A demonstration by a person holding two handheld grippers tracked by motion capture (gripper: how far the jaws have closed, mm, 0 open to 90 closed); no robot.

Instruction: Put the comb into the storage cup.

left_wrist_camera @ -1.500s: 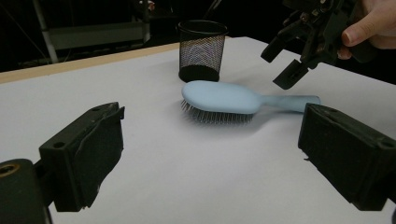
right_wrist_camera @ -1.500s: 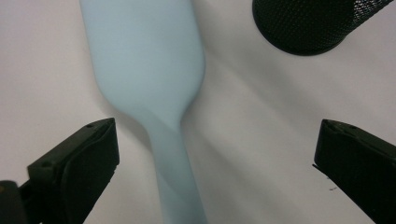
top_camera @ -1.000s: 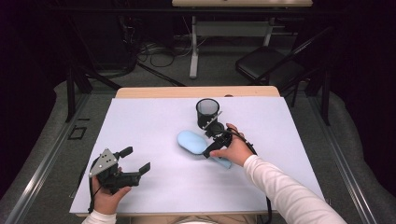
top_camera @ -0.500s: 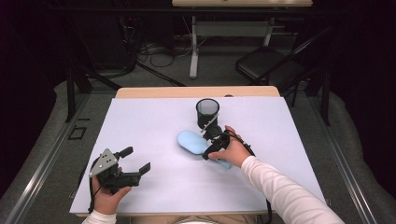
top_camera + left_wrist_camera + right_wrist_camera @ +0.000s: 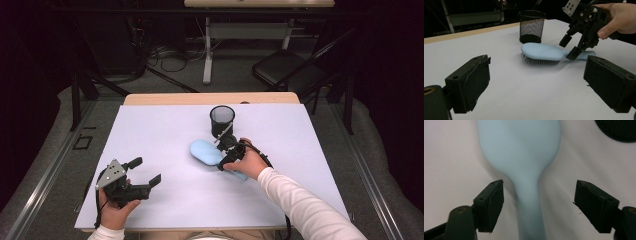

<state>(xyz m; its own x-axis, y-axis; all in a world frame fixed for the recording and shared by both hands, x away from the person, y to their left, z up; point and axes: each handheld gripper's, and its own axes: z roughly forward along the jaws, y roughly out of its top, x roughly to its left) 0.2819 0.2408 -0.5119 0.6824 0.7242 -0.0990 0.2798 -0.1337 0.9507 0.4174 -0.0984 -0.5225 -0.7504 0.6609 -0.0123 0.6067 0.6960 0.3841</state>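
Right tool (image 5: 537, 205) jaws had just been closing astride the hairbrush (image 5: 524, 162) handle, not yet gripping; left tool (image 5: 536, 85) sat open, empty.

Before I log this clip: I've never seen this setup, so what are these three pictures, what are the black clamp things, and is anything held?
There is no robot here. A person holds a hand tool with a two-jaw claw in each hand. The high view looks down on the table from above; each of the other two comes from a camera riding on one claw, looking out between its own black jaws.

On the white surface lie a light blue hairbrush, bristles down, and behind it an upright black mesh cup.

The left claw rests open near the table's front edge, away from both things. The right claw is over the brush handle with a jaw on each side; its jaws have just been closing, but the right gripper view shows gaps on both sides of the handle. So nothing is held yet.
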